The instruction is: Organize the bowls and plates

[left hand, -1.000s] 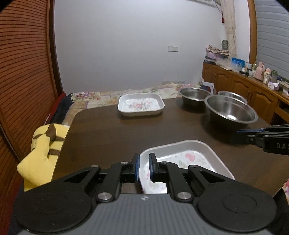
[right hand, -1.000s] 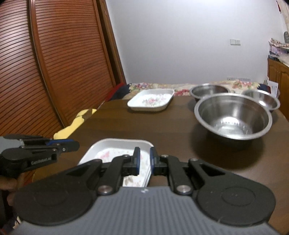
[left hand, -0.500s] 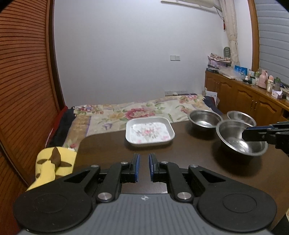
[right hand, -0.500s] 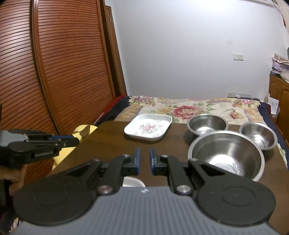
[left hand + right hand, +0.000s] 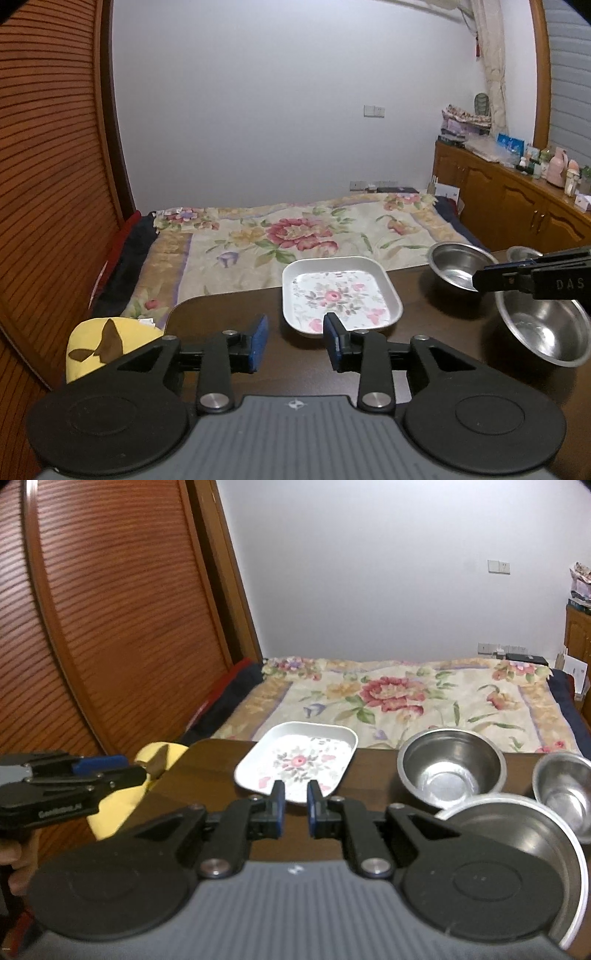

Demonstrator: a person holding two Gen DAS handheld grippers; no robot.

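left hand-held gripper (image 5: 293, 341): jaws wide apart, holding nothing, over the worktop (image 5: 229, 306); half a second ago they were nearly closed. floral plate (image 5: 340, 295) lies just ahead of it. right hand-held gripper (image 5: 294, 808): narrow gap, empty, slightly wider than before. steel bowls (image 5: 448, 771) sit ahead to its right, closer than previously.

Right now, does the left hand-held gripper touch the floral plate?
Apart. In the left wrist view the left hand-held gripper hangs open, table showing between its fingertips and the floral plate.
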